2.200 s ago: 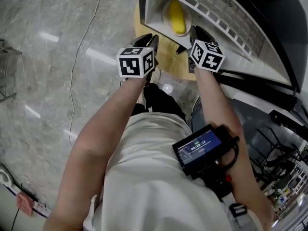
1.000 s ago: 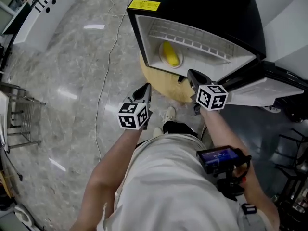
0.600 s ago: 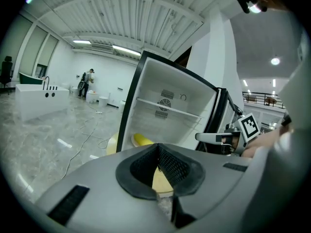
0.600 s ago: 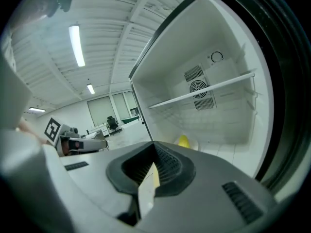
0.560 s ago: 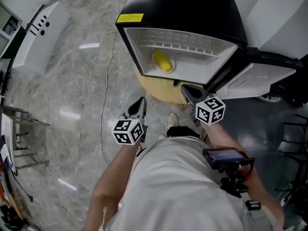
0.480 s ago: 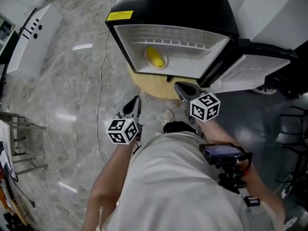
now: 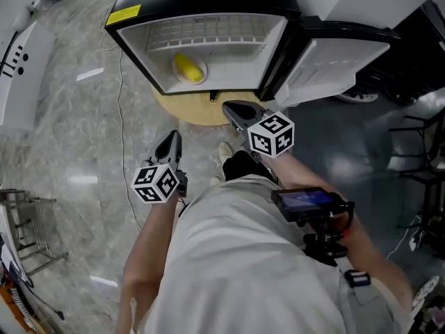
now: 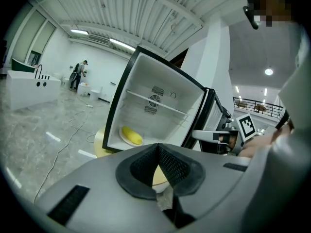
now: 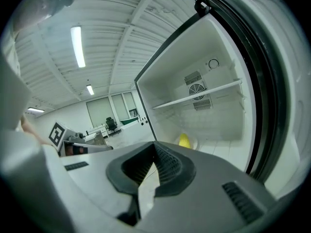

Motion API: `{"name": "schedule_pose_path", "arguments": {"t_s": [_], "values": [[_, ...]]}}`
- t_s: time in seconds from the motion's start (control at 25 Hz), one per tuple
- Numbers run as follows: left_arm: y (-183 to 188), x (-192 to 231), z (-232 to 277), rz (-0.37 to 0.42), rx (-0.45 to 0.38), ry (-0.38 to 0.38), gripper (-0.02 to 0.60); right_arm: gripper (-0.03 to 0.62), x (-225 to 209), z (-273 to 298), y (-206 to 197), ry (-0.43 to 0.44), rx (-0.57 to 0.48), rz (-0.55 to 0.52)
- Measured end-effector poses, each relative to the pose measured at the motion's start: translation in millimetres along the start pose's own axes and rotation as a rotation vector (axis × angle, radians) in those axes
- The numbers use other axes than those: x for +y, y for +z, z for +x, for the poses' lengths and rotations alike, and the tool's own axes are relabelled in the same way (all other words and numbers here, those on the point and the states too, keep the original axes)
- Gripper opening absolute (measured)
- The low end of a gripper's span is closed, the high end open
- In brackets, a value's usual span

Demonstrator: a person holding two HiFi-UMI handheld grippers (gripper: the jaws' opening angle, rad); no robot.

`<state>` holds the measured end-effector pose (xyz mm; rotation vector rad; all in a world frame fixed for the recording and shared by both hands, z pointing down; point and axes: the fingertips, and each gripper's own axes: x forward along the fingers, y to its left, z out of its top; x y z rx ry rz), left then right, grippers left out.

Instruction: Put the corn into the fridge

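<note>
The yellow corn (image 7: 188, 67) lies on a white plate (image 7: 198, 74) on the floor of the open fridge (image 7: 208, 30). It also shows in the left gripper view as the corn (image 8: 131, 135) and in the right gripper view as the corn (image 9: 184, 141). My left gripper (image 7: 172, 139) hangs over the floor short of the fridge, jaws shut and empty. To its right, my right gripper (image 7: 233, 108) is near the fridge's lower edge, also shut on nothing. Each gripper sees the other: the right gripper (image 8: 218, 136) and the left gripper (image 9: 82, 147).
The fridge door (image 7: 334, 51) stands swung open to the right. The fridge rests on a round wooden base (image 7: 184, 110). A cable (image 7: 119, 117) trails over the marble floor on the left. A metal rack (image 7: 21, 228) stands at the far left.
Both grippers have pulled back from the fridge opening and now sit farther from it. The corn stays on its plate inside.
</note>
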<state>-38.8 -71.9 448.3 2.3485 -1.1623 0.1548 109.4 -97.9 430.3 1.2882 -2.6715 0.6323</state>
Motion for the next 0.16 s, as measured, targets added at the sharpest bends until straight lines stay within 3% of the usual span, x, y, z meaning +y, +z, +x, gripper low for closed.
{"name": "schedule_pose_path", "arguments": {"t_s": [0.16], "values": [[0.6, -2.0, 2.9, -0.01, -0.005, -0.005, 0.008, 0.008, 4.2, 2.7, 0.1, 0.005, -0.002, -0.006]]}}
